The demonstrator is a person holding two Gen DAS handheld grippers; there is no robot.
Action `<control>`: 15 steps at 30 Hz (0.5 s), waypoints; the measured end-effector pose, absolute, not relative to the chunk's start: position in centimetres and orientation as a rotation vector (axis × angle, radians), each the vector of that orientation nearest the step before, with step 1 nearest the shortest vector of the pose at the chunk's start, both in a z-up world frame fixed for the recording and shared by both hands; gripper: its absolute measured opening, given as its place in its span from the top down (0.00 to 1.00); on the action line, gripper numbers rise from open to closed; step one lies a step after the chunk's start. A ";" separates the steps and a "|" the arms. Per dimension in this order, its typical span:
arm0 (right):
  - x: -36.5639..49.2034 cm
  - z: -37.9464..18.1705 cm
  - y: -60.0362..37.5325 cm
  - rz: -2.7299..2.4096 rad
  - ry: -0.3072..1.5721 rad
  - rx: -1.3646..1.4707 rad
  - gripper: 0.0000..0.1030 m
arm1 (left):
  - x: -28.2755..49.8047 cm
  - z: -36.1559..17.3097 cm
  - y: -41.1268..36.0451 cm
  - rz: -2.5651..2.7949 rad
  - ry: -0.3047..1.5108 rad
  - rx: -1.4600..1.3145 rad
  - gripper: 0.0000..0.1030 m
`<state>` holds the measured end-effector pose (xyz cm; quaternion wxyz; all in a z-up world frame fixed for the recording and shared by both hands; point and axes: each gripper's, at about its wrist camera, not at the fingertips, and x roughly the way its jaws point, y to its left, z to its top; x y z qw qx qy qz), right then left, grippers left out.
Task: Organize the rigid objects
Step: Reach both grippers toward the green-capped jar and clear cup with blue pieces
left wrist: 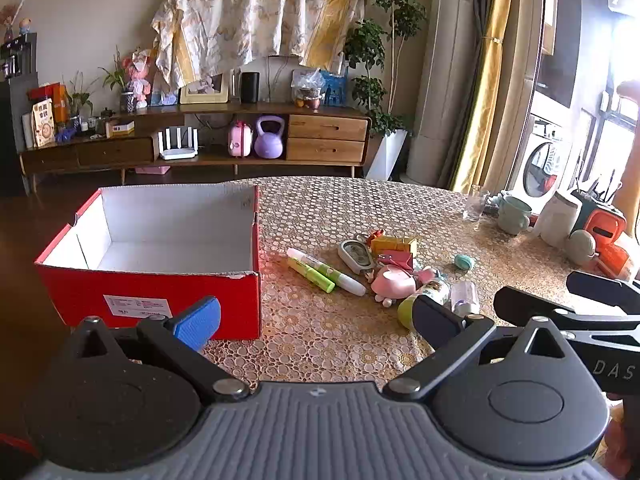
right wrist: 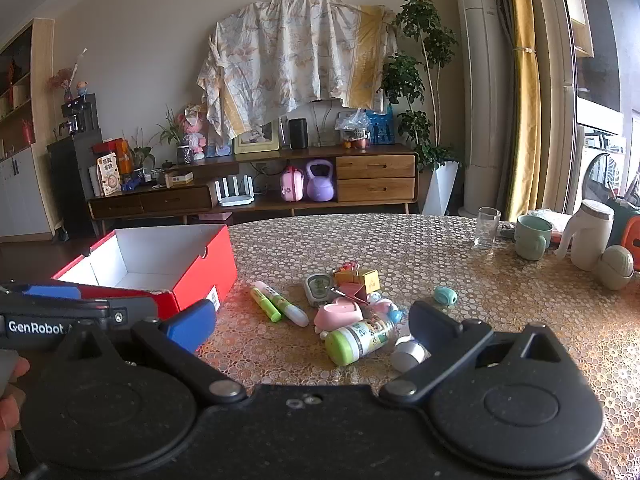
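Sunlit living-room space surrounds a round table (left wrist: 360, 208) covered in a gold-and-white circle-patterned cloth, with a long wooden sideboard (right wrist: 256, 188) against the far wall.

Both tools hang above the near edge of the table with nothing between their fingers. The left gripper (left wrist: 316, 320) has its jaws spread wide, one blue pad and one dark pad well apart; the right gripper (right wrist: 312, 326) is spread just as wide.

Just beyond the jaws lies a loose cluster of small things: a green-capped clear plastic bottle (right wrist: 358, 340) on its side, a pink heart-shaped plastic toy (right wrist: 340, 312) touching it, two green-and-white highlighter pens (left wrist: 320, 274) side by side, a grey oval gadget with a screen (left wrist: 356, 256), a small yellow carton (left wrist: 394, 245) and a teal round eraser-like piece (right wrist: 445, 295) set apart to the right.

To the left stands an open red cardboard box with a white inside (left wrist: 160, 240), empty as far as either view shows.

The left wrist view shows the box's printed label and part of the other tool at the right edge; the right wrist view shows instead the left tool's "GenRobot" marking and a person's fingers (right wrist: 12, 408) at the left edge. Farther off stand a clear drinking glass (right wrist: 487, 227), a pale green mug (right wrist: 532, 242) and a white jug (right wrist: 592, 236).
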<state>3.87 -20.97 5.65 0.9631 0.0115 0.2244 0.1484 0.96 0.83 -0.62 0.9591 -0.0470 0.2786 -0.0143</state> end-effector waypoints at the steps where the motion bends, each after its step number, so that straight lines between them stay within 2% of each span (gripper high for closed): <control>1: 3.9 5.6 -21.0 0.303 0.456 0.024 0.00 | 1.0 -0.6 0.9 -0.030 0.566 -0.099 0.00; 15: 6.9 4.9 -23.1 0.294 0.487 0.000 0.00 | 3.6 -1.4 -0.2 -0.051 0.603 -0.041 0.00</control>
